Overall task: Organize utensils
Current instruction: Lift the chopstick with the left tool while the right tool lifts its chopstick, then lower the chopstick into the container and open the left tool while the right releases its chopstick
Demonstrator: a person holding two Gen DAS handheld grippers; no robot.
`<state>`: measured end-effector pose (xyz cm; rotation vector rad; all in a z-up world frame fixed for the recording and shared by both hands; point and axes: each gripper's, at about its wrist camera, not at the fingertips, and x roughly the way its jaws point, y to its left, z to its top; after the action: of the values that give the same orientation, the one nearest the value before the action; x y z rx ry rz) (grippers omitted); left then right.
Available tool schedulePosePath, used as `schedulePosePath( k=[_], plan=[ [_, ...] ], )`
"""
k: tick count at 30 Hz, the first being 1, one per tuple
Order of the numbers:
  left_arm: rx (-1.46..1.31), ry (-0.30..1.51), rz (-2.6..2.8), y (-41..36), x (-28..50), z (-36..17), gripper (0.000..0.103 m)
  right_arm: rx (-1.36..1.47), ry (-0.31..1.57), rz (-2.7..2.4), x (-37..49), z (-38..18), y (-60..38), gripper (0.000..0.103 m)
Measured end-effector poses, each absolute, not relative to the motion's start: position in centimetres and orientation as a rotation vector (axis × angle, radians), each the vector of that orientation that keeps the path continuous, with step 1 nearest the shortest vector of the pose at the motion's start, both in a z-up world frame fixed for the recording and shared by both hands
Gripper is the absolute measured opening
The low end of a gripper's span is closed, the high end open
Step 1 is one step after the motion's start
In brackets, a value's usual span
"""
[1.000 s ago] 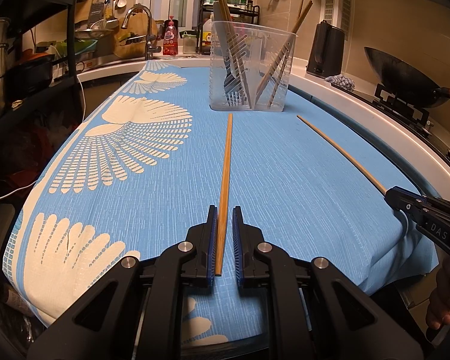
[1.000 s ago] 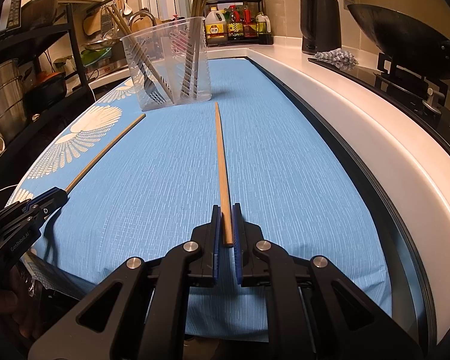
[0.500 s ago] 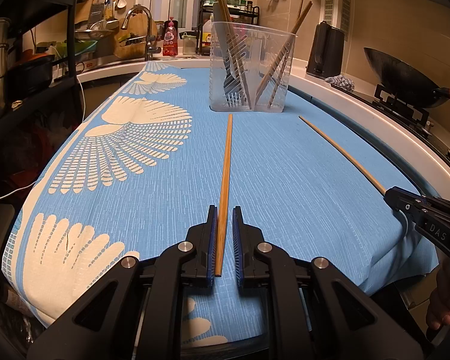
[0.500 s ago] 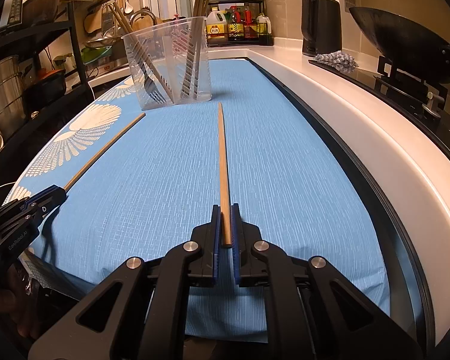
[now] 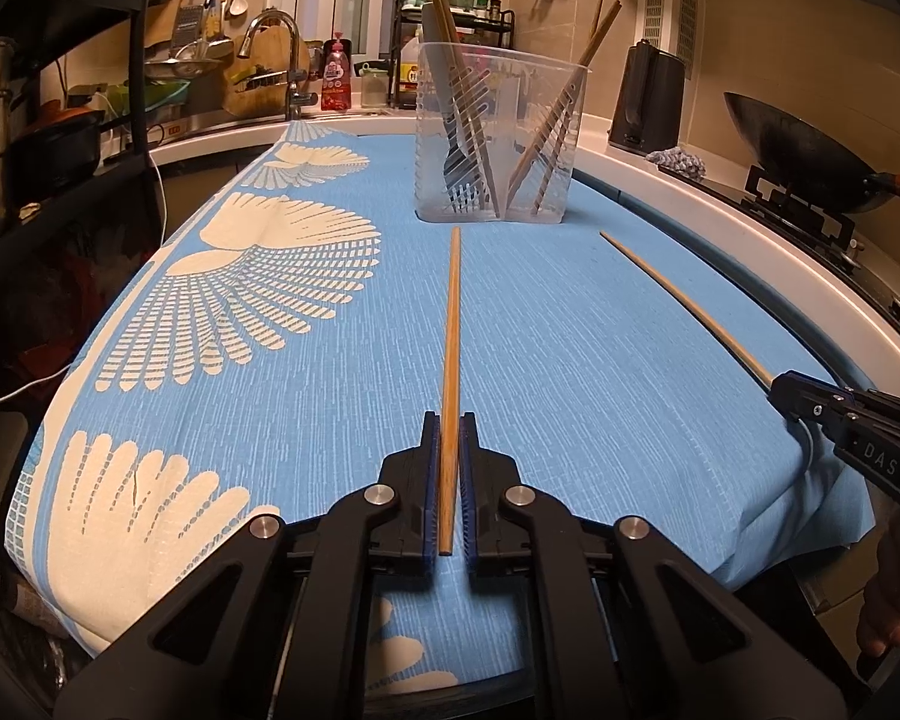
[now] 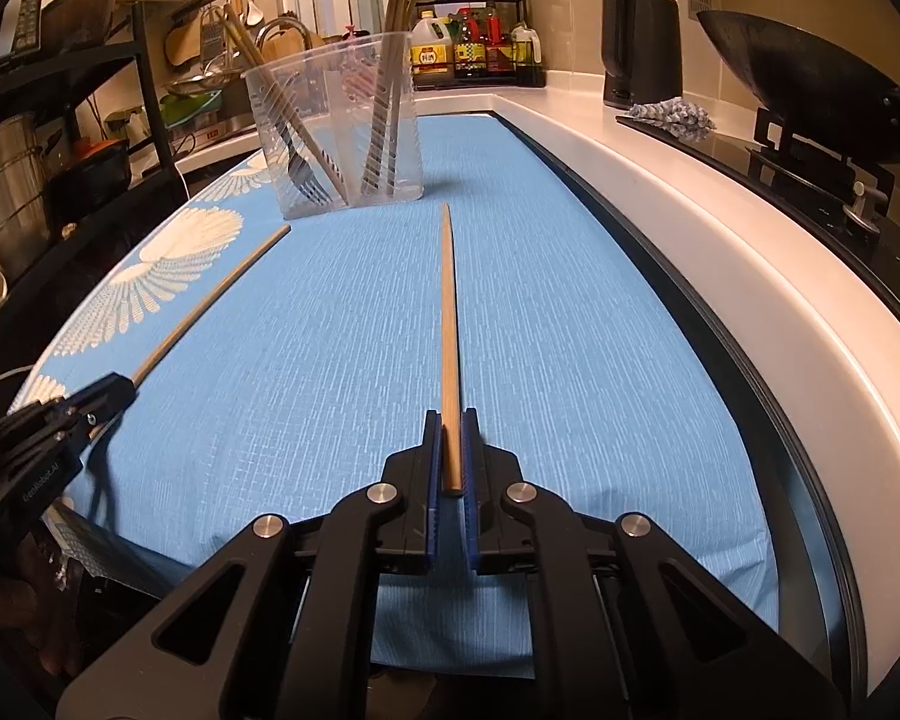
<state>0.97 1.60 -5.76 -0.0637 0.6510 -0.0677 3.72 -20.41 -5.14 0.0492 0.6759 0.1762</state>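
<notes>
Two wooden chopsticks point toward a clear plastic utensil holder (image 5: 498,138) at the far end of the blue cloth. My left gripper (image 5: 448,429) is shut on the near end of one chopstick (image 5: 452,330). My right gripper (image 6: 450,429) is shut on the near end of the other chopstick (image 6: 448,312). Both chopsticks sit low over the cloth. The holder (image 6: 336,132) has several chopsticks and a fork in it. Each gripper shows at the edge of the other's view: the right gripper (image 5: 777,387) and the left gripper (image 6: 123,390).
The blue cloth with white fan prints (image 5: 570,330) covers the counter. A white counter rim (image 6: 720,252) runs along the right, with a wok (image 6: 810,96), a black kettle (image 6: 639,45) and a rag beyond it. Black shelves with pots (image 5: 42,138) stand left. A sink and bottles are behind.
Both grippers have crept slightly toward the holder with their chopsticks. Otherwise nothing differs.
</notes>
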Motion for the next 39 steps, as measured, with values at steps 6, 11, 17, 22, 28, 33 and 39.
schedulePosePath(
  k=[6,11,17,22,28,33,39],
  plan=[
    [-0.05,0.589,-0.079,1.8,-0.6,-3.5,0.006,0.05,0.615,0.174,2.0,-2.0,-20.7,0.007],
    [-0.042,0.516,-0.079,2.2,-2.0,-0.6,0.006,0.048,0.566,0.178,0.5,0.9,-20.9,0.007],
    [-0.051,0.454,-0.073,3.1,-2.0,2.4,0.006,0.032,0.508,0.193,0.1,4.7,-20.9,0.007],
    [-0.066,0.41,-0.073,3.8,-1.0,4.9,0.006,0.014,0.464,0.216,0.7,8.0,-20.4,0.007],
    [-0.094,0.378,-0.085,4.4,1.4,7.7,0.006,-0.004,0.43,0.253,2.7,11.5,-19.4,0.007],
    [-0.105,0.37,-0.113,4.7,4.2,10.6,0.006,-0.013,0.416,0.277,5.2,14.0,-18.3,0.006],
    [-0.132,0.385,-0.154,4.9,7.4,14.1,0.006,-0.015,0.394,0.311,8.4,17.2,-17.5,0.006]
  ],
)
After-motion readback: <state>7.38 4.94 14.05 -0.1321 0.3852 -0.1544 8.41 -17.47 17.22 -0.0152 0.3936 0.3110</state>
